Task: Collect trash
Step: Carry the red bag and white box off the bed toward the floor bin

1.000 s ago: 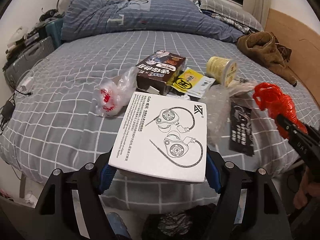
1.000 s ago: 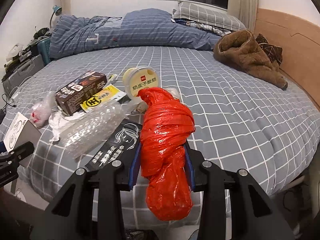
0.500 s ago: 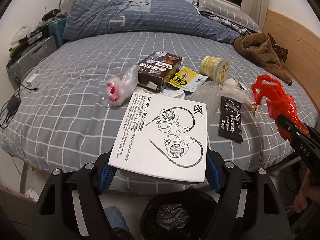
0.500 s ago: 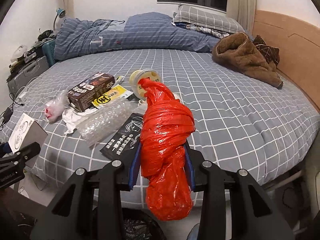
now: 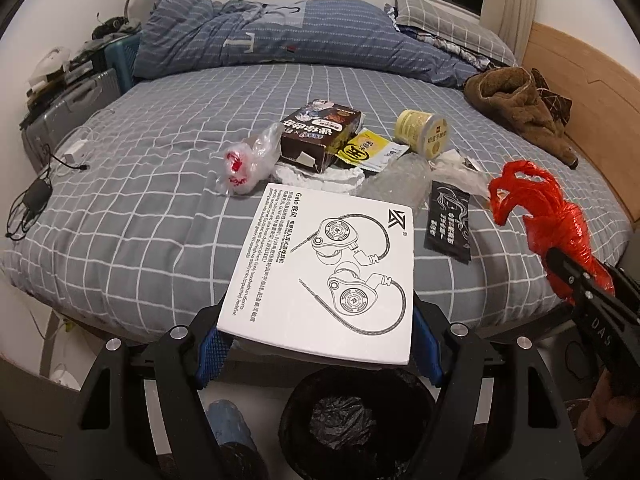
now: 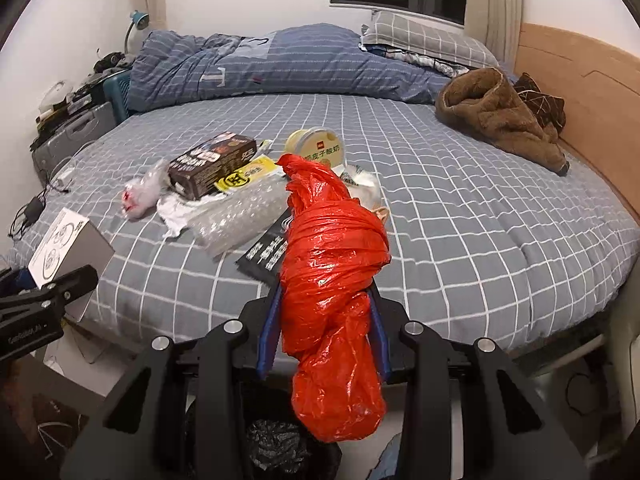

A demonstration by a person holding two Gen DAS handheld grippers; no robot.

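Room: bedroom, a bed (image 5: 160,208) with a grey checked cover and a wooden headboard on the right.
Bin: black-lined trash bin (image 5: 356,420) on the floor at the near edge of the bed, directly below both grippers.
Left gripper (image 5: 316,344): clenched on a white earphone box (image 5: 328,268), its 2 blue-padded fingers (image 5: 210,354) pressing the box's left and right sides; printed face tilted up, long axis running away from the camera.
Right gripper (image 6: 324,328): clenched on a red plastic bag (image 6: 332,288), squeezed at its middle; long axis runs along the fingers, tail hanging down toward the bin.
Key relation: both held items sit above the bin mouth; the box's near edge overlaps the bin rim in the left view, and the bag's tail hangs just over the liner in the right view. Neither arm looks clearly nearer.
Left on bed: 1 dark snack box (image 5: 320,136), yellow packet (image 5: 362,150), yoghurt cup (image 5: 420,134), bubble wrap (image 6: 240,216), black sachet (image 5: 448,220), clear bag with red print (image 5: 248,160).
Judgement: 2 items ready to drop; opening either pair of fingers should let its load fall in.
Risk: the wide box may catch on the rim.
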